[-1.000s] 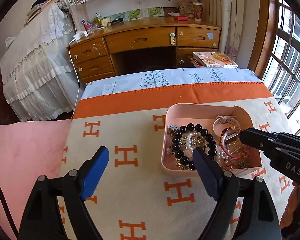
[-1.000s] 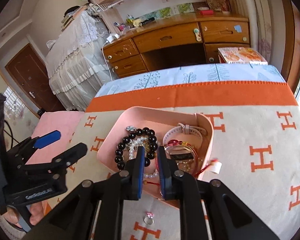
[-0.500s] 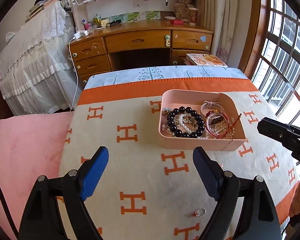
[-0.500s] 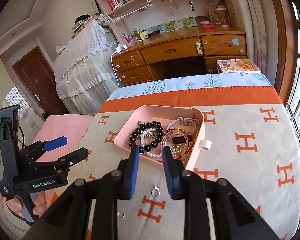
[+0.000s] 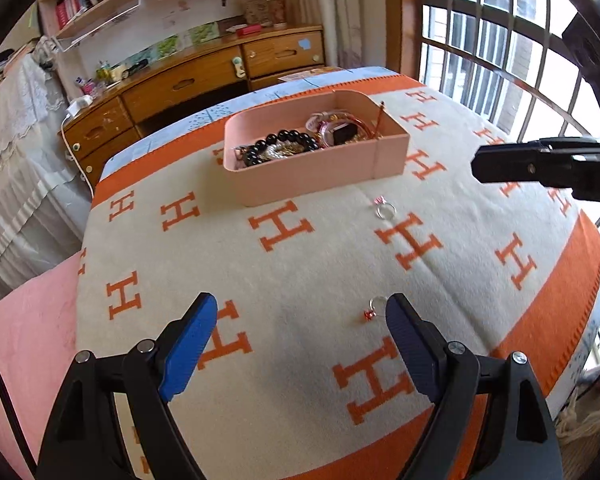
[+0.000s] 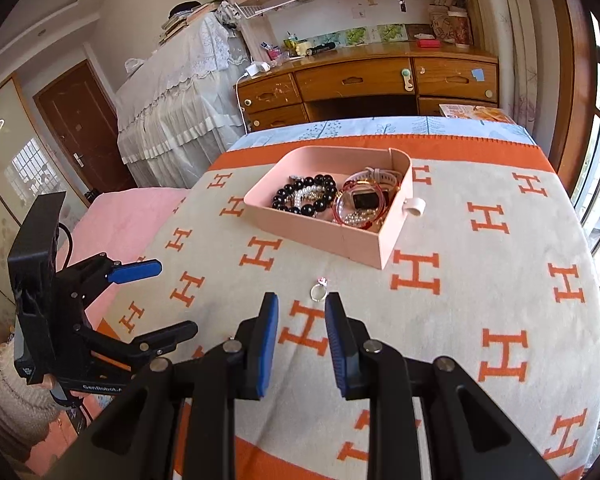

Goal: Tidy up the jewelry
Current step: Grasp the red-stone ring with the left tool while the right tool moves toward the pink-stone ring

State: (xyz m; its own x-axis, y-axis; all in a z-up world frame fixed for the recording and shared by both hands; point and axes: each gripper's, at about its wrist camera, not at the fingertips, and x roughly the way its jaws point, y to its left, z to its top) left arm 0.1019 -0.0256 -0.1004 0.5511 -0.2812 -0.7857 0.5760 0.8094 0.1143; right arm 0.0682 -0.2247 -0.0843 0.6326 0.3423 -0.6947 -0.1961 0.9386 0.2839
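Right tool (image 6: pixel 301 300) jaws slightly apart, nothing between them; silver ring (image 6: pixel 318 291) lies on the blanket (image 6: pixel 460 320) just ahead of its tips. Pink tray (image 6: pixel 320 236) of bracelets sits farther ahead. Left tool (image 5: pixel 300 312) spread wide, empty. Only left view shows a second ring (image 5: pixel 373 309) just beside its right finger.

Bright window daylight, sharp frames, heavy fisheye bending at edges.

Both wrist views look steeply down; share the pink tray (image 5: pixel 316 176).
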